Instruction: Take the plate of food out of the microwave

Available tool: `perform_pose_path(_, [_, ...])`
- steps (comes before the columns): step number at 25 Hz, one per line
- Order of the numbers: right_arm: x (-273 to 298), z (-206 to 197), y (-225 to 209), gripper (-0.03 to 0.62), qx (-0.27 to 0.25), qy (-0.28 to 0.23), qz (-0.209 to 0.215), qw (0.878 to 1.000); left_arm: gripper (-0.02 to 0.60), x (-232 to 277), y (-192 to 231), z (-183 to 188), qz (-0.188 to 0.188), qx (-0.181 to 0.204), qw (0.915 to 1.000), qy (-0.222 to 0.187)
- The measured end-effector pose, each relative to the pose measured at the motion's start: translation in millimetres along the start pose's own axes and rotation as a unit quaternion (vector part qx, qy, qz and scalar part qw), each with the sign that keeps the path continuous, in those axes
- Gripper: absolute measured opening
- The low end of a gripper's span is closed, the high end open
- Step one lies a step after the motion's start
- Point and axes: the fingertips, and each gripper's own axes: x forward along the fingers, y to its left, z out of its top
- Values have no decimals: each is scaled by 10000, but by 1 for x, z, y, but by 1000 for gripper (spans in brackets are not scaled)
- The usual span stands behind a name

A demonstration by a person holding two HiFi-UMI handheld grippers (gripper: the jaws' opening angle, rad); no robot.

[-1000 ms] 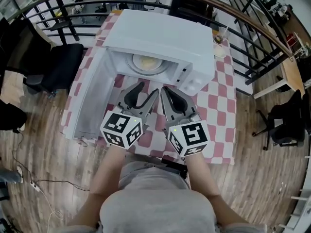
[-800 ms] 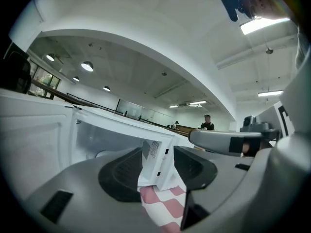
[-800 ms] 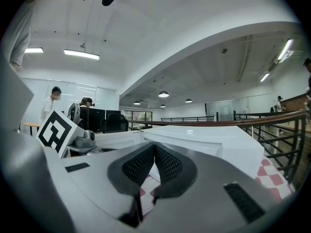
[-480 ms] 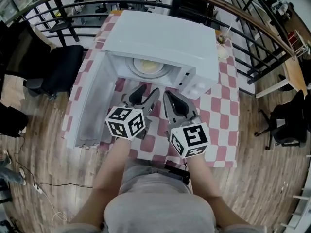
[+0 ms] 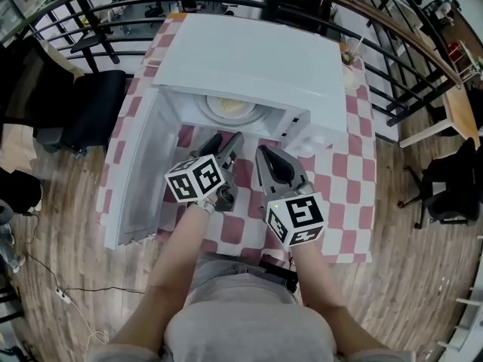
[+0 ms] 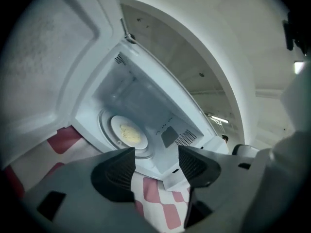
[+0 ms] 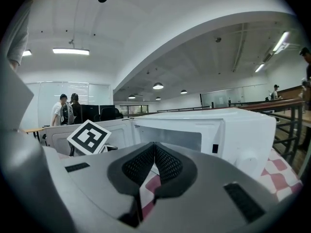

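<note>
Left tongs (image 5: 224, 143) lower and rolled, jaws just opening, empty | right tongs (image 5: 263, 151) closed, empty | plate of food (image 5: 229, 108) inside open microwave (image 5: 249, 51)

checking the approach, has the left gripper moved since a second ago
Yes. The left gripper has moved closer to the microwave's open front and rolled; its jaws have just been opening, with nothing gripped between them.

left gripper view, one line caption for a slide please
Left gripper, jaws just opened wider and empty, faces the plate of food inside the open microwave.
</note>
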Motion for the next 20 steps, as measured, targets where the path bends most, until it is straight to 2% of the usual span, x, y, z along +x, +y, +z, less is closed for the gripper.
perform_pose_path(6, [13,-12,-7,26,94,150,-39,9998,284,25,34,-6,248,-965,9950,94])
perform_pose_path(10, [18,-21,-11,26,157,247,-80,9995,322,36,53,-10,386,-1615,9861,77])
perform_pose_path(14, [23,-27,-16,26,256,298,-146,9991,341,47,70,-13,507,-2319,9714,-27])
perform_pose_path(17, [25,-33,-18,26,311,348,-171,9988,342,54,80,-16,607,-2849,9566,-109])
perform_pose_path(20, [27,-38,-20,26,356,393,-199,9984,344,62,87,-20,768,-3180,9449,-129])
